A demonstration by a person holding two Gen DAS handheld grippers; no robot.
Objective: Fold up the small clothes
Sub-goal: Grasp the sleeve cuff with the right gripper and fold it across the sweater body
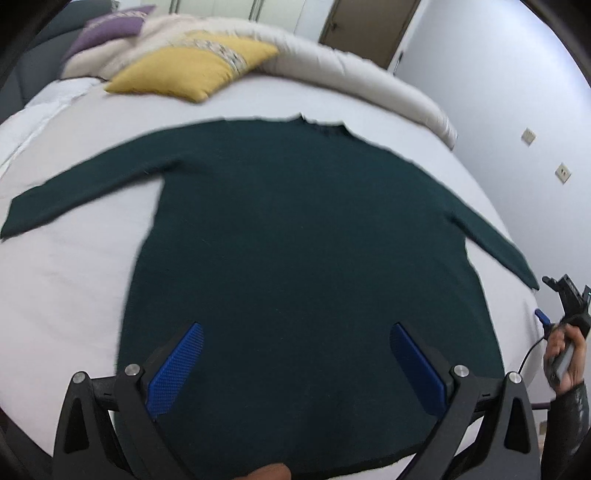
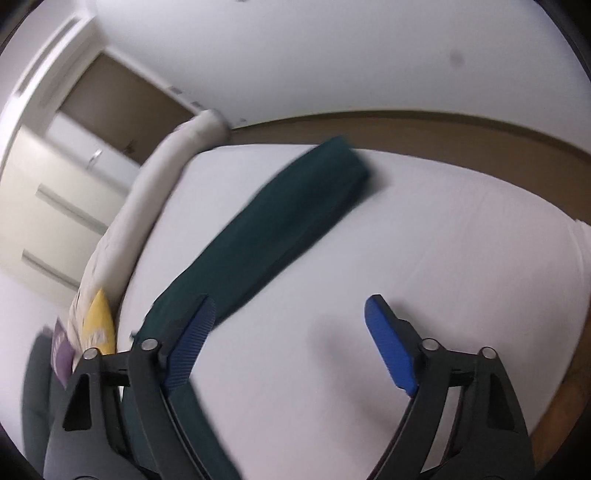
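On the white bed [image 1: 74, 295] we're looking at a dark green sweater [image 1: 295, 240] lying flat, sleeves out. Left gripper [image 1: 295, 354] is hanging over the hem, jaws spread, empty. Right gripper [image 2: 291, 332] is also spread, beside the right sleeve [image 2: 280, 225]. We're suggesting: pinch the cuff, fold the sleeve across the body, keep it flat.

A white-sheeted bed [image 1: 92, 266] carries a dark green sweater [image 1: 295, 240] spread flat, sleeves out. Near its far edge lie a yellow pillow [image 1: 192, 70], a purple pillow [image 1: 107, 31] and a rolled cream duvet [image 1: 351, 81].
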